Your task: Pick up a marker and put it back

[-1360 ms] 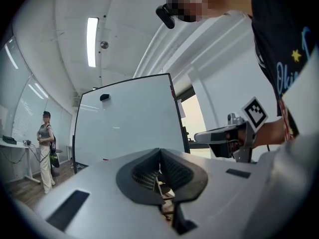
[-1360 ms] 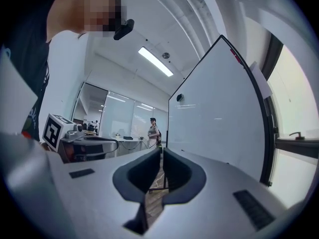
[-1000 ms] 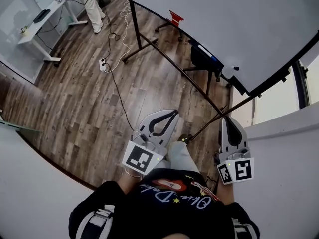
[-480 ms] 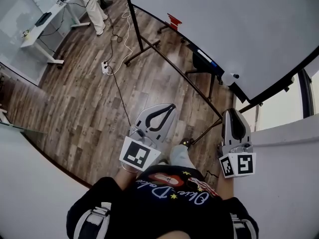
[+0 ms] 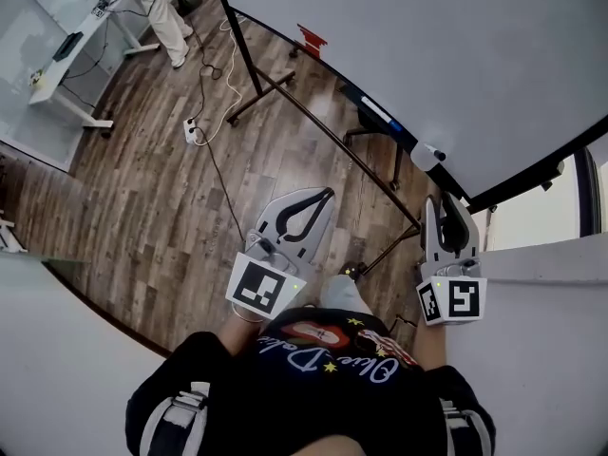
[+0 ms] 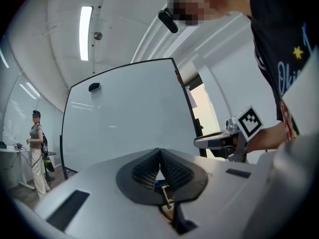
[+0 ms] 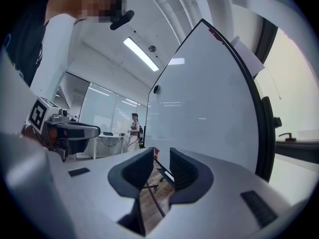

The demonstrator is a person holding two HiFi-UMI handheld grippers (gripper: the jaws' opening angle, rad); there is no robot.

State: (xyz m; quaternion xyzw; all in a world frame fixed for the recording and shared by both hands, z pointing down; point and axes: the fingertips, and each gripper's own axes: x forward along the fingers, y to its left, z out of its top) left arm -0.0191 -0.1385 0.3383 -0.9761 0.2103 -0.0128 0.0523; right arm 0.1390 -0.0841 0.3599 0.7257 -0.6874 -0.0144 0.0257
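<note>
A big whiteboard (image 5: 446,46) stands ahead on a black frame. On its tray (image 5: 380,120) lie markers, one with a blue end (image 5: 397,131), and a white object (image 5: 427,152) sits at the tray's right end. My left gripper (image 5: 329,192) is held low over the floor, short of the tray, with its jaws shut and empty; in the left gripper view its tips (image 6: 159,151) meet. My right gripper (image 5: 449,201) hovers near the board's right corner, and its jaws (image 7: 162,158) are opening with nothing between them.
A person (image 5: 152,3) stands by a white desk (image 5: 66,50) at the far left. A power strip (image 5: 193,129) and cables lie on the wooden floor. The board's black legs (image 5: 285,88) cross the floor. A white wall (image 5: 551,350) runs along the right.
The right gripper's jaws have gone from shut to parted. Both grippers have edged forward toward the board, and the head view has shifted a little.
</note>
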